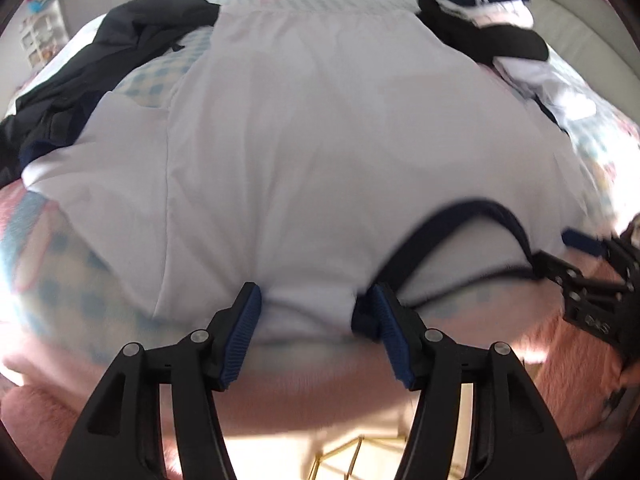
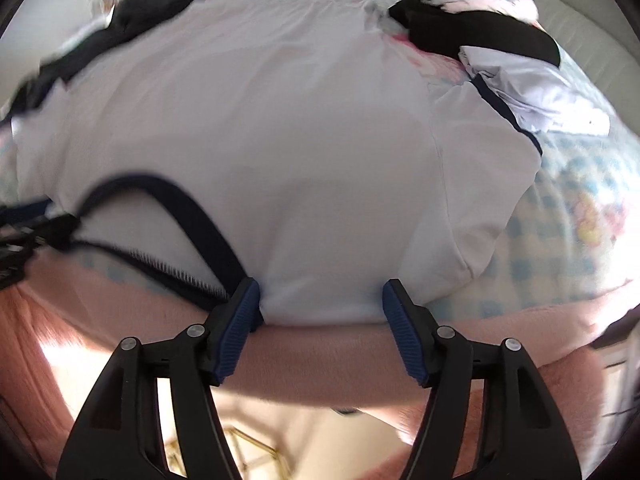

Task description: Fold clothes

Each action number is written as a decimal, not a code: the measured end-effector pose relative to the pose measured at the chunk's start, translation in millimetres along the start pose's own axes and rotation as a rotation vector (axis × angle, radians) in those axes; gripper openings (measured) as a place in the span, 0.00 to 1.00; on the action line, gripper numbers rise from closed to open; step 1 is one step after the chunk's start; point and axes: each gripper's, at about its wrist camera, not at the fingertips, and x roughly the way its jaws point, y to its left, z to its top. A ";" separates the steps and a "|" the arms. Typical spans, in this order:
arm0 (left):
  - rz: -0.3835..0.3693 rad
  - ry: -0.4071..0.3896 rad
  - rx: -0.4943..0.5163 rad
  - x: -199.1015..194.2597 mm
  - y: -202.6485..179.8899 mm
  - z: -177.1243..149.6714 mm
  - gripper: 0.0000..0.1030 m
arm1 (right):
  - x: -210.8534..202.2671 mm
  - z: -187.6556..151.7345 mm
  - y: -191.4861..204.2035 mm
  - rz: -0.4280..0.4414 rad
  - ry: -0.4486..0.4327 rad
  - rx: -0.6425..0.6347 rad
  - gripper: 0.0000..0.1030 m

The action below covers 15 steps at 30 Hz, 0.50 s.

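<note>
Spreading white shirt (image 1: pixel 320 140) on bed (image 1: pixel 60 264)
Left hand-held gripper (image 1: pixel 314 312) and right hand-held gripper (image 2: pixel 322 308) both released, jaws straddling shirt shoulders at lower frame centre

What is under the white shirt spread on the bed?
The white shirt lies on a checked bedspread, with a pink blanket along the near edge. Dark clothes border its left side. Whatever lies beneath its middle is covered.
</note>
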 end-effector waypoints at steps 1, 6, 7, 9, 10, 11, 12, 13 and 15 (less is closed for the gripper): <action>-0.012 -0.020 -0.002 -8.6 0.3 1.1 0.58 | -4.2 0.7 1.1 -0.004 0.004 -0.014 0.64; -0.055 -0.156 -0.043 -27.6 12.2 29.8 0.58 | -38.3 17.2 -10.9 0.100 -0.107 0.047 0.63; -0.067 -0.156 -0.062 -23.0 16.5 32.1 0.58 | -42.7 23.0 -13.4 0.111 -0.131 0.066 0.63; -0.098 -0.132 -0.101 -11.1 23.4 27.4 0.58 | -40.7 33.1 -14.8 0.110 -0.156 0.086 0.63; -0.101 -0.108 -0.114 -3.1 24.2 24.0 0.58 | -34.0 36.9 -14.2 0.099 -0.144 0.086 0.63; -0.098 -0.087 -0.118 3.4 23.8 18.2 0.58 | -28.0 34.9 -12.6 0.095 -0.120 0.094 0.63; -0.094 -0.069 -0.116 7.8 22.6 9.9 0.58 | -22.0 32.7 -11.2 0.091 -0.096 0.103 0.63; -0.089 -0.060 -0.105 9.5 21.8 1.1 0.58 | -16.0 27.8 -11.3 0.097 -0.066 0.116 0.63; -0.082 -0.053 -0.078 8.8 20.6 -14.6 0.58 | -1.3 16.2 -21.0 0.116 -0.038 0.150 0.63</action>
